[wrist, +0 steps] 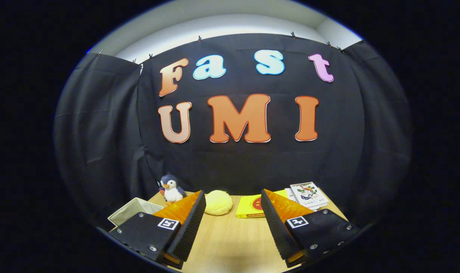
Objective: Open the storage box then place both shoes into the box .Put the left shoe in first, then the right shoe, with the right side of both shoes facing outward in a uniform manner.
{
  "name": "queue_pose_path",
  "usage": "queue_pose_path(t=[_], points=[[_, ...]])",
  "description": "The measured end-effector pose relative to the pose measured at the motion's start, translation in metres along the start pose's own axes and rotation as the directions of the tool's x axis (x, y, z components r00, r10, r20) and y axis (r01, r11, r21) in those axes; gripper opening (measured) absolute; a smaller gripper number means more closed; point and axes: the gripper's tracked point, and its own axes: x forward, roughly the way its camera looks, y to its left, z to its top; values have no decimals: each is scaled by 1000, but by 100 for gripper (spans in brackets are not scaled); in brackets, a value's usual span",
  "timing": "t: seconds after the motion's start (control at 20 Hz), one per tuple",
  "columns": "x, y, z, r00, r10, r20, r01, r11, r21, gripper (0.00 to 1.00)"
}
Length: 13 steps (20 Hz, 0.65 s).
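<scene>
The gripper (233,212): two wedge-shaped fingers (188,227) with ribbed inner pads; each dark mount bears silver screws and a square black-and-white marker (168,223) at 12 o'clock.

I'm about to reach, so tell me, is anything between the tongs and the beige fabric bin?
Nothing visible is. The tongs are open over bare table, and the beige fabric bin sits right beside one finger, partly hidden by it. The penguin plush stands just behind the bin, off that path.
</scene>
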Motion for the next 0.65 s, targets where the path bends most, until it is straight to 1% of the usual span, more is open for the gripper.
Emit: queue_pose_path(t=[0.25, 0.45, 0.65], points=[[-13, -30, 16, 996, -7, 86, 7, 1000, 1, 90], [-19, -37, 34, 985, -10, 174, 12, 1000, -8, 92], [-19, -30, 45, 975, -3, 222, 11, 999, -34, 94]])
